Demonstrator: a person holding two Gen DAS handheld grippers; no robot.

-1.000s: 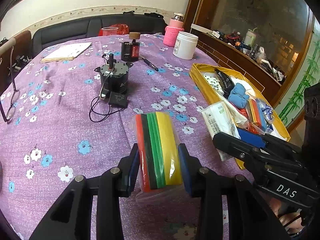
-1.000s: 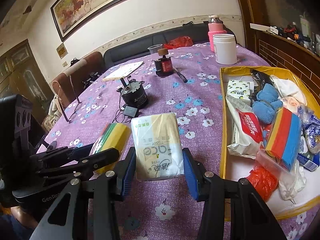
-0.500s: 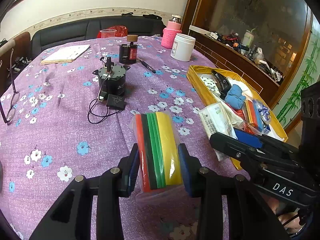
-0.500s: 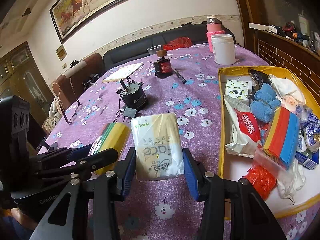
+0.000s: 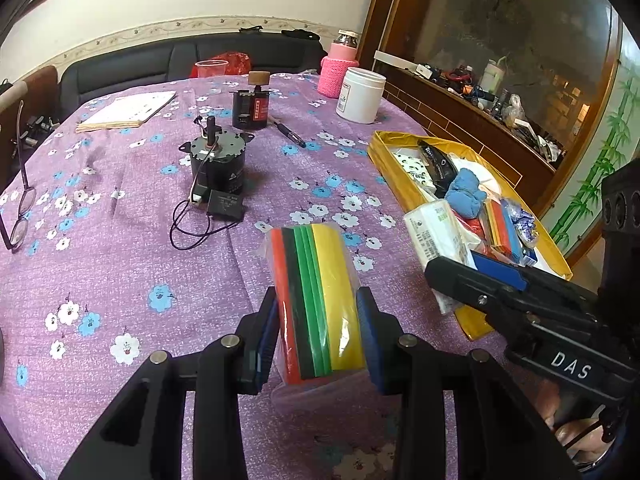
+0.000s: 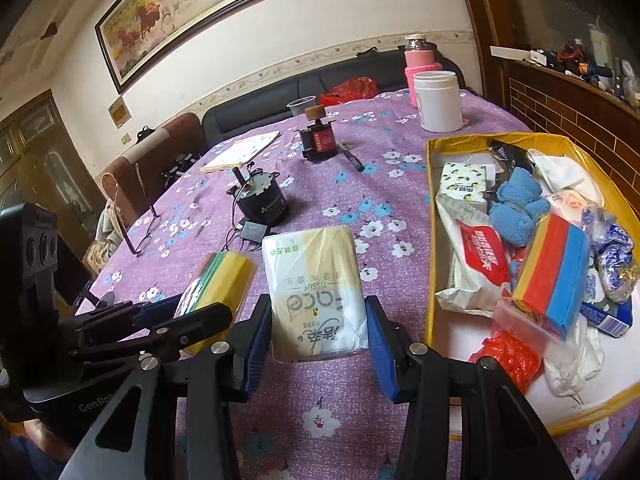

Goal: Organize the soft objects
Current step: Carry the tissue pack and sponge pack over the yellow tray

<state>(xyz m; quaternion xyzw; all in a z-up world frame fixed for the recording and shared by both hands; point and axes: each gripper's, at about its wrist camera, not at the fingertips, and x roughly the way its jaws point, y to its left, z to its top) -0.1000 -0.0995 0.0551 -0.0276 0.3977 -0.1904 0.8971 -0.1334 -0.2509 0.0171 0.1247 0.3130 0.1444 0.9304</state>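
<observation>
Left wrist view: left gripper (image 5: 318,334) pinches the sponge pack (image 5: 316,300) by its broad faces above the purple table (image 5: 120,260), likely bound for the yellow box (image 5: 384,160); long axis points forward along the fingers.

Right wrist view: right gripper (image 6: 319,334) clamps the tissue pack (image 6: 316,292) by its sides, lifted just left of that box; long axis runs forward.

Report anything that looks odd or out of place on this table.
A bare electric motor with loose black wires and a servo sit on the tablecloth among soft goods. In the yellow box, the items lie jumbled, and the bagged sponge pack is tilted.
</observation>
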